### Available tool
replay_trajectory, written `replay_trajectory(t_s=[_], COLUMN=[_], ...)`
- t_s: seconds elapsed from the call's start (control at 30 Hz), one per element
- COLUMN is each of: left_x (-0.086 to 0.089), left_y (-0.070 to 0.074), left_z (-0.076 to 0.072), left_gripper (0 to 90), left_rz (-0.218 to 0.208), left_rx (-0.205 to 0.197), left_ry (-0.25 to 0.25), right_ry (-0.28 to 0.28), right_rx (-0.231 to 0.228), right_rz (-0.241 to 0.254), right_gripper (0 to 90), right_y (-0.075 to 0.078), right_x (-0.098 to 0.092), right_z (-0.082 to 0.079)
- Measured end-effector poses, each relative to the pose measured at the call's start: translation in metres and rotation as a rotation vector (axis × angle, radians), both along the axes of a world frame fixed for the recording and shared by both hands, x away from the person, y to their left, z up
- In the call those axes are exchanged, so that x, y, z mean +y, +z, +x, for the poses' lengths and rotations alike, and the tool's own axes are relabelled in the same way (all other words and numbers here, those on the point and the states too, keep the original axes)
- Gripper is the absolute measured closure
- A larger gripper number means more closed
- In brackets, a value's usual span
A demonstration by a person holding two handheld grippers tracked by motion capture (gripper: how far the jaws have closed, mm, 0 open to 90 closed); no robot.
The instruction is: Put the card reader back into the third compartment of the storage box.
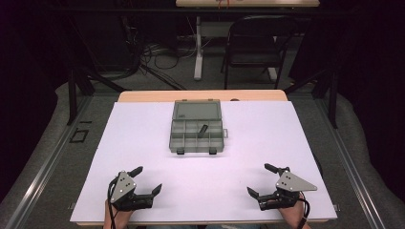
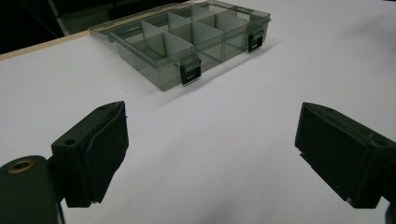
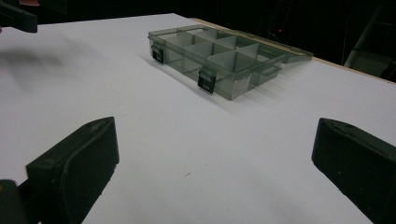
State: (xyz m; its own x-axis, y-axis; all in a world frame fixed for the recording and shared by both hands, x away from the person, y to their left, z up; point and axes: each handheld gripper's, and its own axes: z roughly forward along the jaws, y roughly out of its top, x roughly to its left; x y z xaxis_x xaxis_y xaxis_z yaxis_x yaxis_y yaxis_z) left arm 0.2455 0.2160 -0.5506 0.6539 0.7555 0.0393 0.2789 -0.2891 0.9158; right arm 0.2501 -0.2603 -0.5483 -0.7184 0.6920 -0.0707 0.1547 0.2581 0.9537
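Both grippers are hovering low with jaws spread wide, gripping nothing: left gripper (image 1: 146, 180), right gripper (image 1: 257, 179). The open box (image 1: 197, 133) is lying well ahead, between them.

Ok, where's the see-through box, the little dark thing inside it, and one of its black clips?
Box (image 1: 178, 143): high view, front left compartment.
Dark thing (image 1: 202, 129): high view, its middle.
Black clip (image 2: 190, 72): left gripper view, latch face.
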Motion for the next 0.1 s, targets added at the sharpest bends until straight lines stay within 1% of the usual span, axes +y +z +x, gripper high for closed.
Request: replay_trajectory(t_s=[0.03, 0.1], left_x=[0.0004, 0.0008], left_y=[-0.0005, -0.0004], left_z=[0.0001, 0.0005], left_gripper=[9.9, 9.9], left_rz=[-0.006, -0.007], left_rx=[0.003, -0.003], left_ry=[-0.002, -0.001], right_ry=[0.000, 0.007], right_rx=[0.000, 0.000], right_rz=[0.000, 0.003], right_gripper=[0.1, 0.0], right_y=[0.0001, 0.0001], right_x=[0.0000, 0.0000], right_z=[0.0000, -0.0001])
